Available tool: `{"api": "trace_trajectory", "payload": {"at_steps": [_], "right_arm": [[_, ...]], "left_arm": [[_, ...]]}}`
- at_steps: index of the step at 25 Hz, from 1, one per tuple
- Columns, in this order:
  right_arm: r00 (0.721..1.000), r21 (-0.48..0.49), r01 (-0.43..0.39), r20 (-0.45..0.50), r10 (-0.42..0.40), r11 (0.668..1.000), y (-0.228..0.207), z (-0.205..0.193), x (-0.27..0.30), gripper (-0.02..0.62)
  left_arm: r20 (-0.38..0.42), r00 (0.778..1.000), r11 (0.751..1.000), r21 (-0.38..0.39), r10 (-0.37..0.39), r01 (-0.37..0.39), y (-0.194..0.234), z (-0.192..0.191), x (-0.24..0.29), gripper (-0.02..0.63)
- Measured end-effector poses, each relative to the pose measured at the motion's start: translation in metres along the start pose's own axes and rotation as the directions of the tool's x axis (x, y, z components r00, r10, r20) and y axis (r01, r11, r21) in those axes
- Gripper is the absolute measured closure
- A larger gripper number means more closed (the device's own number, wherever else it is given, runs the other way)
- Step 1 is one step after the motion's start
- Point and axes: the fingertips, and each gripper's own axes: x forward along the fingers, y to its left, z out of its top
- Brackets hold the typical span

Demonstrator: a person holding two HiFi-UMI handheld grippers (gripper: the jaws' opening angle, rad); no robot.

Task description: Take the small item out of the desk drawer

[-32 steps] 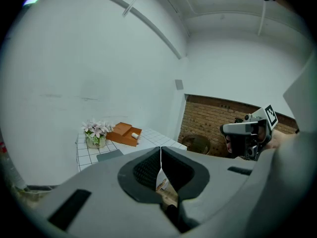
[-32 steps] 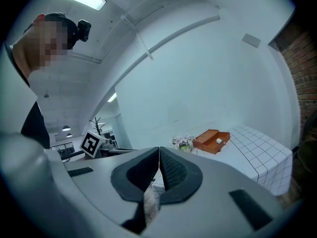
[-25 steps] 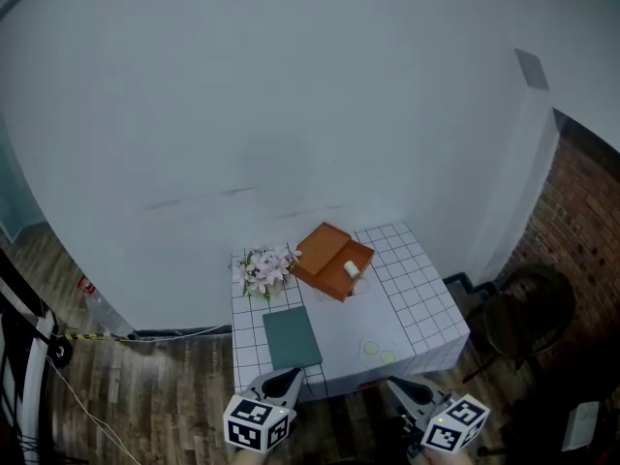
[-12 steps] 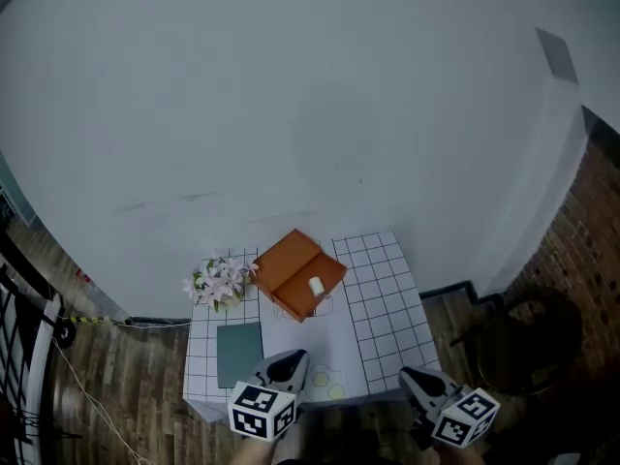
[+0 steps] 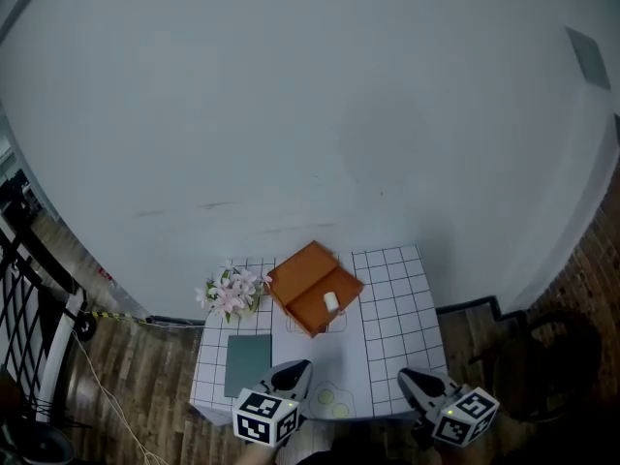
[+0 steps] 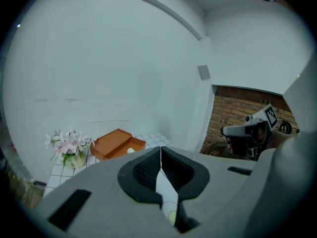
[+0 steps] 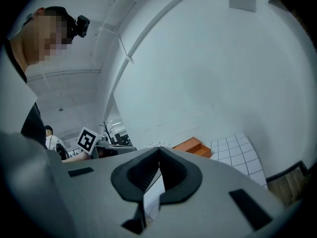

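As both hang empty, left gripper [image 6: 160, 149] closed, right gripper [image 7: 158, 148] closed

Shows a white grid-tiled table [image 5: 402, 303] against a pale wall [image 5: 291, 114]. Holds pink flowers [image 5: 231, 294] at its ten o'clock corner, a grey-green pad [image 5: 248, 362] at eight o'clock, two yellow-green discs [image 5: 325, 395] near six o'clock. Has a brick wall [image 6: 233, 108] at three o'clock.

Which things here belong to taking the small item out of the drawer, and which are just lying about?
Belonging to the job:
- orange drawer, standing open
- small white item lying in it
- left gripper and right gripper, both with jaws shut and empty

Just lying about:
- pink flowers
- grey-green pad
- yellow-green round marks near the front edge
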Motion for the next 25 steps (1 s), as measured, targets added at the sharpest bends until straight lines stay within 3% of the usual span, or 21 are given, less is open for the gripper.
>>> {"api": "trace_trajectory", "payload": {"at_steps": [9, 13, 18, 25], "right_arm": [[0.997, 0.009, -0.051, -0.054, 0.052, 0.999, -0.020, 0.004, 0.048, 0.591], [0.991, 0.024, -0.099, -0.085, 0.100, 0.995, -0.047, 0.014, 0.061, 0.591], [0.978, 0.015, -0.174, -0.110, 0.175, 0.985, -0.084, 0.035, 0.077, 0.591], [0.953, 0.053, -0.235, -0.184, 0.241, 0.970, -0.109, 0.027, 0.099, 0.589]], "left_arm": [[-0.021, 0.999, 0.999, -0.018, 0.042, -0.042, 0.032, 0.008, 0.031, 0.594], [-0.019, 0.995, 0.993, -0.053, 0.103, -0.103, 0.038, 0.018, 0.053, 0.594], [-0.040, 0.992, 0.990, -0.067, 0.122, -0.124, 0.025, 0.023, 0.088, 0.594], [-0.060, 0.961, 0.950, -0.148, 0.268, -0.274, 0.059, 0.012, 0.079, 0.594]]}}
